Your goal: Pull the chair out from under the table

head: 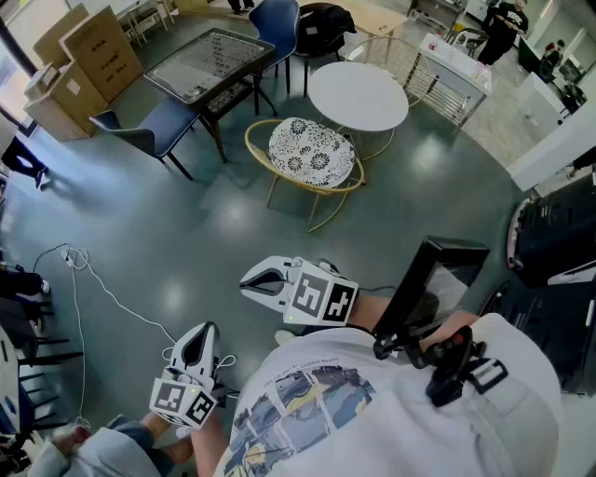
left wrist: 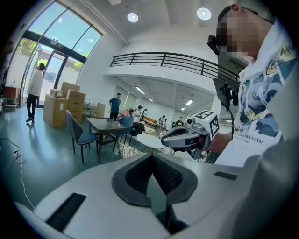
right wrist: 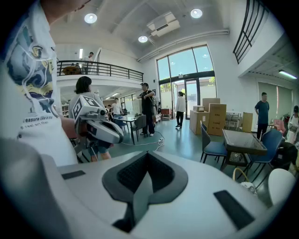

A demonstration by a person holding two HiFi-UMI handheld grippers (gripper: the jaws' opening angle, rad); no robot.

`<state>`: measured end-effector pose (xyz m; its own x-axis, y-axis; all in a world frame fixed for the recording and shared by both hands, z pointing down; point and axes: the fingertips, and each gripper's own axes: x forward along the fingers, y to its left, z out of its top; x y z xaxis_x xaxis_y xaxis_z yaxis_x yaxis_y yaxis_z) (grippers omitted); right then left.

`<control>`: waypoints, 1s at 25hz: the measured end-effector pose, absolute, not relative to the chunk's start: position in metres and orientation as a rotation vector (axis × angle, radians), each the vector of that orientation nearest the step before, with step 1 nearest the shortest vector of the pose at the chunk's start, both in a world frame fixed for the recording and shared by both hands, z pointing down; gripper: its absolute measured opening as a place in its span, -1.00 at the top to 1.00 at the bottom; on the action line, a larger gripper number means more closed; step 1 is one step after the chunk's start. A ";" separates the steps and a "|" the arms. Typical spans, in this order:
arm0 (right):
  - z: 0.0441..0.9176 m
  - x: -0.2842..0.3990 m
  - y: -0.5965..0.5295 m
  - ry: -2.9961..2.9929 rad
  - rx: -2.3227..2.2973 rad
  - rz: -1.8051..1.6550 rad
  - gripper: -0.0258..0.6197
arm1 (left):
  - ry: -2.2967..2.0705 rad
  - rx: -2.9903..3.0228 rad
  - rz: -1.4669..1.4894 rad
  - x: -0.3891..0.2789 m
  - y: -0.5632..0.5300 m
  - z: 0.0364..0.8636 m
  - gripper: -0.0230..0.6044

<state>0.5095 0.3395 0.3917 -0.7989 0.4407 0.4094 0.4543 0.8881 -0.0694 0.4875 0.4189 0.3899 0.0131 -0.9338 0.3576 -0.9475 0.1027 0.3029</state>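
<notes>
A person in a white printed T-shirt (head: 372,410) stands on the grey floor (head: 186,242) of an open hall with a handheld gripper in each hand, both drawn in close to the body. The left gripper (head: 198,337) has its jaws pressed together with nothing between them. The right gripper (head: 256,279) is likewise closed and empty, its jaws pointing across toward the left one. Neither touches any furniture.

Well ahead of them stands the wicker chair (head: 307,154), fitted with a black-and-white patterned cushion. It is drawn up against the near edge of the round white table (head: 358,96), with most of its seat clear of the tabletop. To the left, a blue chair (head: 154,130) sits at the corner of a dark square table (head: 209,61), and a second blue chair (head: 277,23) stands at that table's far side. Cardboard boxes (head: 88,56) are stacked beyond, near the window wall. A white cable (head: 102,289) trails across the floor to the person's left. Other people stand about in the background.
</notes>
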 end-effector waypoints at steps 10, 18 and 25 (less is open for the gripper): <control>0.398 0.520 0.268 -2.622 -0.683 -0.013 0.88 | -1.949 1.810 0.022 0.493 0.346 0.388 0.90; 0.414 0.502 0.214 -2.633 -0.697 -0.008 0.68 | -2.006 1.763 0.053 0.477 0.291 0.395 0.89; 0.422 0.452 0.197 -2.620 -0.679 -0.012 0.53 | -2.007 1.727 0.026 0.425 0.279 0.404 0.86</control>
<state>0.4515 0.1966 0.4225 -0.7867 0.4613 0.4103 0.4649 0.8799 -0.0978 0.4254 0.2791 0.4044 -0.0810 -0.9250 0.3712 -0.9342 0.2003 0.2953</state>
